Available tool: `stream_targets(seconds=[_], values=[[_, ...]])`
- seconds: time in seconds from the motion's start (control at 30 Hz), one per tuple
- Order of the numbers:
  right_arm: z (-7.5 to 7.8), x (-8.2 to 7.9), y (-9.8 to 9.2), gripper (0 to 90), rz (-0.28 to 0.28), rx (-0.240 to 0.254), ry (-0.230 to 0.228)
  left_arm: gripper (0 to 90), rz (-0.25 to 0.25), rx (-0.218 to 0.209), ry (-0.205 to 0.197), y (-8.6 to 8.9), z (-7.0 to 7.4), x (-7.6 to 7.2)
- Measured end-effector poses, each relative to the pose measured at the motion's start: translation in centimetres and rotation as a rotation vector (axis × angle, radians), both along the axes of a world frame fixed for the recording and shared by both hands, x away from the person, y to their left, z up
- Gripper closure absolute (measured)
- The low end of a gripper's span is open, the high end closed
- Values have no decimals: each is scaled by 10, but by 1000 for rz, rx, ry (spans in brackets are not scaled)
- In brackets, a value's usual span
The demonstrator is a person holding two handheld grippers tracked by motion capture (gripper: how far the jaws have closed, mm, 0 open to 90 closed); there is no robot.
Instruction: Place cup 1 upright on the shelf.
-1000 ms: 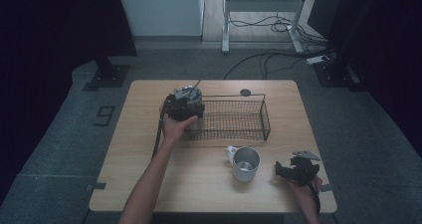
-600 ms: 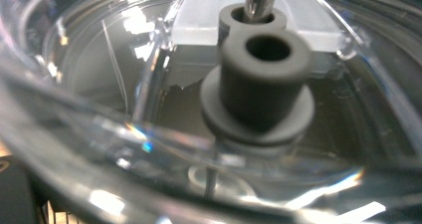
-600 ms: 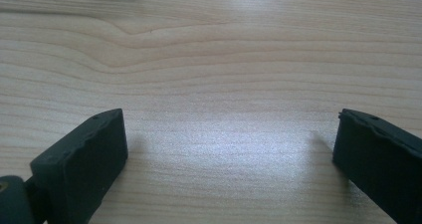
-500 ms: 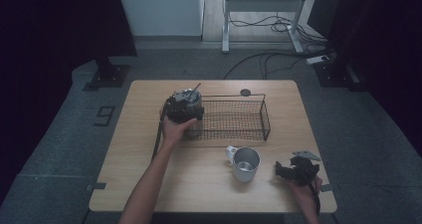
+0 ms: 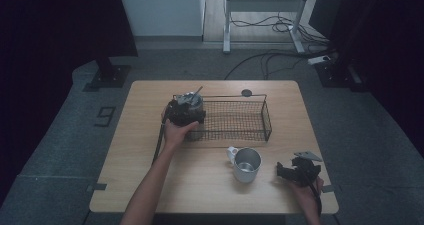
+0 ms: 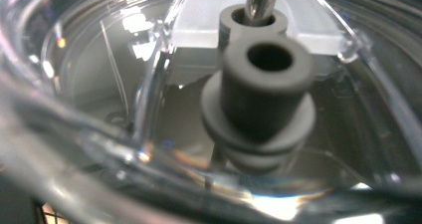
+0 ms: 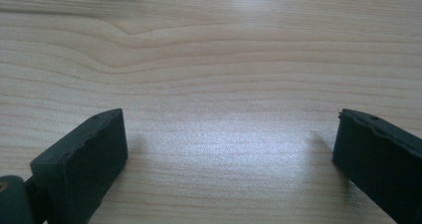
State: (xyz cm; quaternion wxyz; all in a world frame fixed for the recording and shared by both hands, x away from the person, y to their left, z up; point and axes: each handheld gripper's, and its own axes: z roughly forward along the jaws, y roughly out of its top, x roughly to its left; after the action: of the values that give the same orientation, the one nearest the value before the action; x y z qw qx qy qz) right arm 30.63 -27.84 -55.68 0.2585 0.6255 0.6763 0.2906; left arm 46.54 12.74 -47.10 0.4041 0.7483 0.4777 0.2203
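A clear lidded cup (image 5: pixel 193 101) with a metal straw (image 5: pixel 196 93) stands in the left end of a wire basket (image 5: pixel 267 119). My left gripper (image 5: pixel 185 114) sits down over the cup and is closed on it. In the left gripper view, very close, I see the clear lid (image 6: pixel 199 27), its grey rubber grommet (image 6: pixel 261 97) and the straw (image 6: pixel 261 0); the cup's rim hides the jaws. My right gripper (image 5: pixel 282 171) rests on the table near the front right corner, open and holding nothing (image 7: pixel 229 154). A steel mug (image 5: pixel 247 164) stands to its left.
The wooden table (image 5: pixel 145 155) has bare surface at the front left and in front of the right gripper (image 7: pixel 224 59). A small black disc (image 5: pixel 246 92) lies behind the basket. Cables and a metal frame (image 5: pixel 265 5) stand on the floor beyond the table.
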Motion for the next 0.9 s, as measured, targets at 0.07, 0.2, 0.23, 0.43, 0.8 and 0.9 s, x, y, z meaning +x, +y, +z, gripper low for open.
stream_targets(seconds=[0.07,0.2,0.23,0.43,0.8,0.9], values=[[0,0,0,5,0,0,0,39,-3,2,-1,0,0,-1],[0,0,0,6,0,0,0,37,-15,6,7,1,-1,-4],[0,0,0,5,0,0,0,36,-22,17,10,1,-1,-6],[0,0,0,6,0,0,0,34,-21,28,5,0,-2,-11],[0,0,0,6,0,0,0,5,-27,-16,20,3,-4,-11],[0,0,0,5,0,0,0,0,-26,-42,18,5,-5,-13]])
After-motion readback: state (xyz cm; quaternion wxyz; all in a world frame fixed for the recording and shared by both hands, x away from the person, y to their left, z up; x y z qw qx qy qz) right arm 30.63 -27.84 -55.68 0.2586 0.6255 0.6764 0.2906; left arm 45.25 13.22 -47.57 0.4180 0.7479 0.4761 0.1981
